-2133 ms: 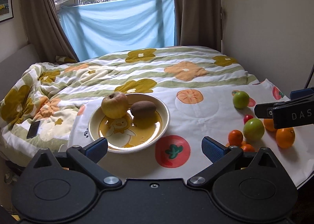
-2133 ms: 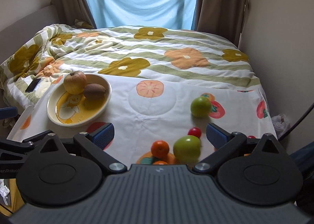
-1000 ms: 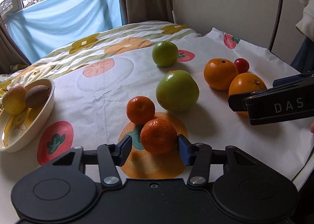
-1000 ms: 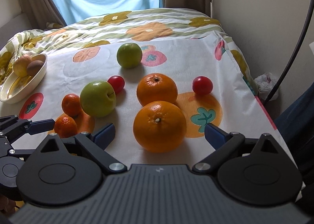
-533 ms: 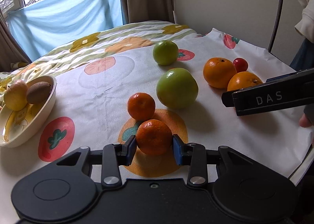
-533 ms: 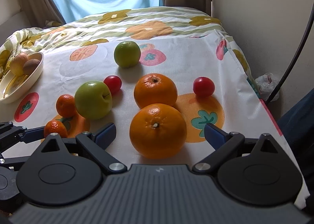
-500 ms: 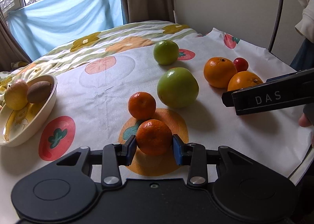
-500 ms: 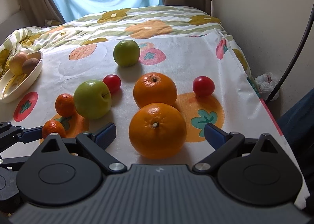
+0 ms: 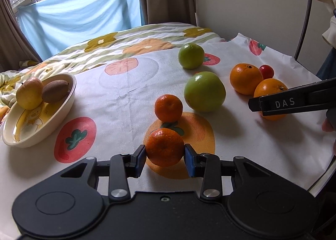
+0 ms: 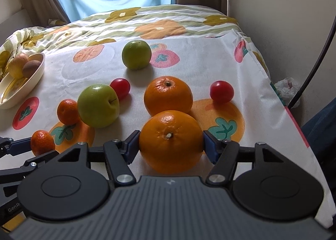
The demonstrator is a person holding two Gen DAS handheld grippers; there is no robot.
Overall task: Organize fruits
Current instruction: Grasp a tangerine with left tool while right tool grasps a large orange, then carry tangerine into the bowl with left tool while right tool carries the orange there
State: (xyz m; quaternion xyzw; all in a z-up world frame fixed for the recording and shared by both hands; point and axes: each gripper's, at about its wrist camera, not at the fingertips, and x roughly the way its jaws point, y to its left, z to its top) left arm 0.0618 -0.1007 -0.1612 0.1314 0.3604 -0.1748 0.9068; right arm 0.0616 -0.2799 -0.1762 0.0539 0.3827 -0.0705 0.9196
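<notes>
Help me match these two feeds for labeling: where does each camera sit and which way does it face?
Left wrist: on the left hand-held gripper, facing its clamped mandarin; the person's sleeve shows.
Right wrist: on the right hand-held gripper, facing its clamped orange.
Shared: bowl, green apple.

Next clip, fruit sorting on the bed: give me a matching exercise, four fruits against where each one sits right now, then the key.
Things:
1. small mandarin
2. large orange
3. kiwi
4. big green apple

Places:
A. in the yellow bowl, touching the yellowish apple
B. on the cloth, beside the second mandarin
C. between the pads of the right tool
D. between the pads of the left tool

Pairs: 1-D, 2-C, 3-A, 4-B
</notes>
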